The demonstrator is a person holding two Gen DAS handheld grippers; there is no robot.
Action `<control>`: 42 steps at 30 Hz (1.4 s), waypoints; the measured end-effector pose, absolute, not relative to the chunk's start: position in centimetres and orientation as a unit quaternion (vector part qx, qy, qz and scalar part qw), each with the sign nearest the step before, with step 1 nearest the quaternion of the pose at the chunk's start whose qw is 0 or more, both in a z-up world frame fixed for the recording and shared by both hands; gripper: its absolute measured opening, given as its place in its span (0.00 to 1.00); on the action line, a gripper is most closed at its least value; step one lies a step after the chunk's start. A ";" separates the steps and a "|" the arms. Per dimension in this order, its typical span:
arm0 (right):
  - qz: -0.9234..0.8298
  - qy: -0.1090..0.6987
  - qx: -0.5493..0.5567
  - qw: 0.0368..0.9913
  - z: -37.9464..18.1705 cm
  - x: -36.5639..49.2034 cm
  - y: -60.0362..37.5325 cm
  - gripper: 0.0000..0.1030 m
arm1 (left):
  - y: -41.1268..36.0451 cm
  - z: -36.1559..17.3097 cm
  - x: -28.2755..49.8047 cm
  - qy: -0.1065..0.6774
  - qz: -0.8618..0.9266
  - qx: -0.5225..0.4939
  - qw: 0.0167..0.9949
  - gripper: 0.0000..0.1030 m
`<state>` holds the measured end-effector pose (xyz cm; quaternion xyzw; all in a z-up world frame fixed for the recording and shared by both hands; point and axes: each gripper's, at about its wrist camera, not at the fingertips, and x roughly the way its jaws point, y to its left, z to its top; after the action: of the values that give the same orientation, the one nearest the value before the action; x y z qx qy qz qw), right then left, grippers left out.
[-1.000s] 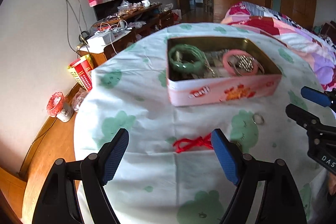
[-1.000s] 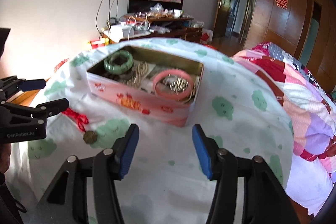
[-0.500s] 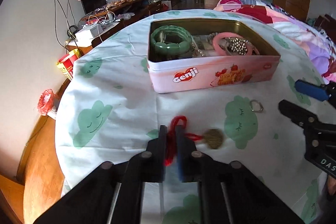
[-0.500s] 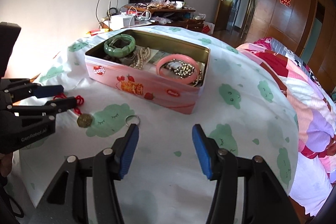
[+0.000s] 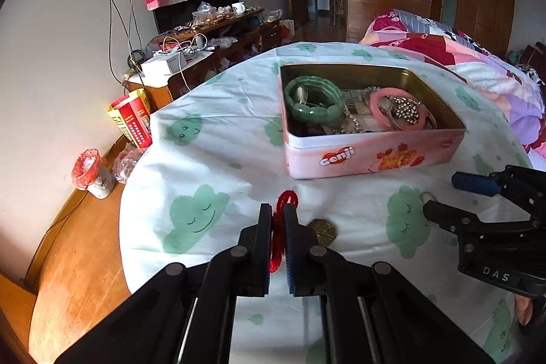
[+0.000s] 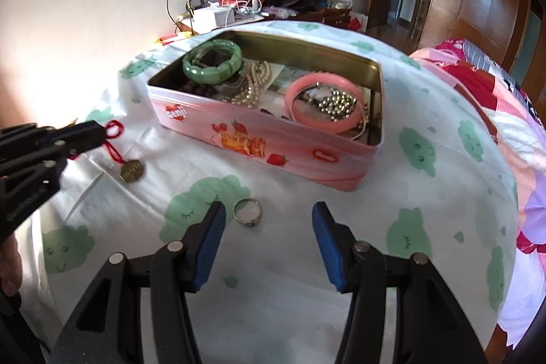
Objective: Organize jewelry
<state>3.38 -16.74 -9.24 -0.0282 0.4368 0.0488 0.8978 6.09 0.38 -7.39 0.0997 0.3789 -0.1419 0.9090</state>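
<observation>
My left gripper [image 5: 278,210] is shut on a red cord [image 5: 286,198] that carries a brass coin pendant [image 5: 322,231]. The pendant hangs a little above the cloth in the right wrist view [image 6: 131,171]. My right gripper [image 6: 268,210] is open, low over the table, with a silver ring [image 6: 248,210] lying between its fingers, near the left one. Beyond stands an open pink tin [image 5: 372,156] [image 6: 259,139] holding a green bangle [image 5: 313,98], a pink bangle [image 6: 324,106], pearls and silver beads.
The round table has a white cloth with green clouds [image 5: 198,217]. Its left edge drops to a wooden floor with a red box [image 5: 131,121] and a small bin [image 5: 90,173]. A bed with a patterned quilt [image 6: 505,98] lies to the right.
My left gripper shut on the red cord and lifted it, so the pendant came off the cloth. My right gripper moved forward to the silver ring, still open.
</observation>
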 end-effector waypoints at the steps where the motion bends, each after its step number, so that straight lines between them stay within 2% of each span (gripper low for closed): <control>1: 0.052 0.446 -0.024 0.893 -9.7 3.6 -16.8 0.54 | 0.4 -7.6 6.1 0.380 -0.141 0.102 0.908 0.06; 9: 0.055 0.447 -0.029 0.892 -9.5 3.4 -16.6 0.52 | 0.1 -8.5 6.0 0.387 -0.143 0.101 0.905 0.06; 12: 0.063 0.443 -0.041 0.893 -9.5 3.4 -16.2 0.41 | 0.1 -8.5 5.9 0.384 -0.141 0.102 0.907 0.06; 16: 0.082 0.436 -0.064 0.894 -9.5 3.0 -15.1 0.19 | 0.0 -8.4 5.7 0.384 -0.142 0.099 0.907 0.06; 19: 0.081 0.433 -0.075 0.894 -9.5 3.0 -14.8 0.17 | 0.2 -8.1 5.6 0.383 -0.144 0.094 0.907 0.06; 20: 0.081 0.433 -0.074 0.895 -9.5 3.0 -14.9 0.08 | 0.3 -8.0 5.6 0.383 -0.144 0.094 0.908 0.06; 21: 0.081 0.434 -0.071 0.895 -9.5 2.9 -15.0 0.05 | 0.3 -7.9 5.6 0.382 -0.144 0.092 0.908 0.06; 39: 0.074 0.433 -0.053 0.897 -9.2 2.4 -15.9 0.05 | 1.3 -7.2 5.9 0.380 -0.138 0.084 0.911 0.06; 41: 0.081 0.435 -0.040 0.896 -9.1 2.7 -16.0 0.15 | 1.4 -7.2 5.9 0.380 -0.139 0.083 0.911 0.06; 42: 0.081 0.436 -0.038 0.896 -9.0 2.9 -16.0 0.16 | 1.4 -7.2 5.9 0.380 -0.139 0.084 0.911 0.06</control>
<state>2.91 -15.95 -9.01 -0.0378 0.4358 0.0811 0.8956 5.90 1.36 -7.23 0.0836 0.3802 -0.1393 0.9105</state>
